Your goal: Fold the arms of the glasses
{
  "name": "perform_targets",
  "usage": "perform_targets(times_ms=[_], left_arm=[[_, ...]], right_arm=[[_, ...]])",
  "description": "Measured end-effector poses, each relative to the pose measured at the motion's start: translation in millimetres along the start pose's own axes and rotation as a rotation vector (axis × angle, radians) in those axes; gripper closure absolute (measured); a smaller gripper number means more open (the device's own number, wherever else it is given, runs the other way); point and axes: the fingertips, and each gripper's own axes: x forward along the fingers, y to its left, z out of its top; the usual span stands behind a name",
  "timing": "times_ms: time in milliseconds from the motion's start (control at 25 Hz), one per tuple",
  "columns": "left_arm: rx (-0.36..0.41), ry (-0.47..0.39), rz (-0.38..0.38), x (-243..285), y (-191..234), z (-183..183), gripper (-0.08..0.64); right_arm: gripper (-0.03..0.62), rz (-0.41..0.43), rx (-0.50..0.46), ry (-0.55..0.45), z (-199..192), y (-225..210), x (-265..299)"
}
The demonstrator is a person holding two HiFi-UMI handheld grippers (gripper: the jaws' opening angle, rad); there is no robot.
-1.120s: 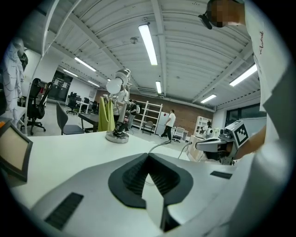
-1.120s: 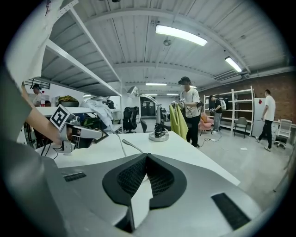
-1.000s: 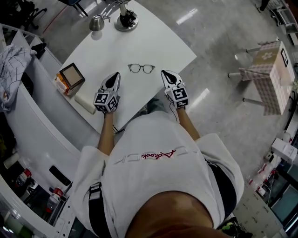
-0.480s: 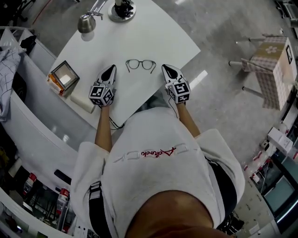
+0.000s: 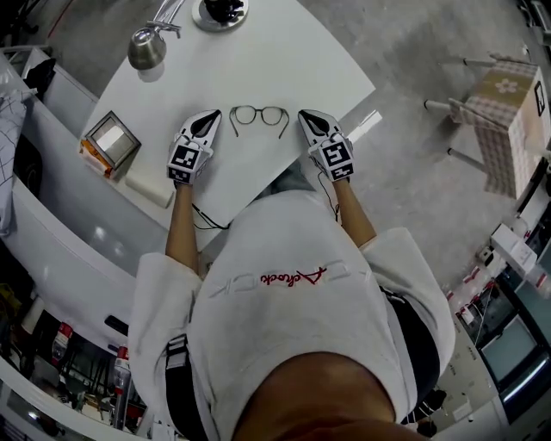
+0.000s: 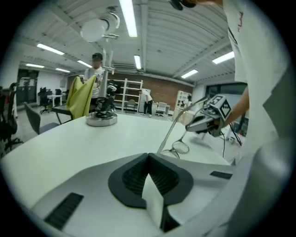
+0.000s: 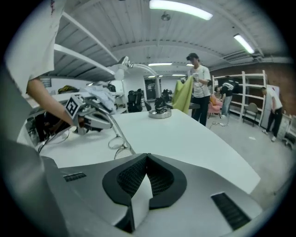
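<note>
Thin dark-framed glasses (image 5: 258, 115) lie on the white table (image 5: 284, 60), lenses away from me, both arms open and pointing back at me. My left gripper (image 5: 205, 126) rests just left of the left arm, jaws shut with nothing between them. My right gripper (image 5: 310, 121) sits just right of the right arm, also shut and empty. In the left gripper view the glasses (image 6: 179, 146) lie just past the closed tips, one arm rising beside them. The right gripper view shows the glasses (image 7: 115, 142) ahead and left of its tips.
A round lamp base (image 5: 219, 10) and metal lamp head (image 5: 146, 50) stand at the table's far side. A small open box (image 5: 109, 138) and a white block (image 5: 148, 189) lie left of my left gripper. The table's near edge runs under my wrists. A checked stool (image 5: 508, 95) stands right.
Both grippers have come down and forward to the table, closing in on either side of the glasses. The glasses have not moved on the table.
</note>
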Motion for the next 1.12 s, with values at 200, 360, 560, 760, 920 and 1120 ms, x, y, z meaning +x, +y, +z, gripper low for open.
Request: perform_targets(times_ms=[200,360,560,760,920,1120], left_arm=[[0.207,0.112,-0.073,10,-9,-11,0.540],[0.275,0.147,-0.086,9,-5,-13,0.538],[0.346,0.164,-0.162,8,-11,-4,0.499],[0.440,0.192,-0.215,14,-23,1,0.442],[0.471,0.186,-0.217,18,-26,6,0.442],[0.493,0.173,-0.210,20,-28,11,0.468]], right_arm=[[0.566,0.121,-0.336,0.128,-15,13,5],[0.565,0.207,-0.545,0.187,-21,26,8],[0.557,0.239,-0.523,0.163,-15,31,13],[0.486,0.256,-0.526,0.167,-13,36,18],[0.494,0.263,-0.549,0.148,-6,40,19],[0.513,0.269,-0.562,0.122,0,43,18]])
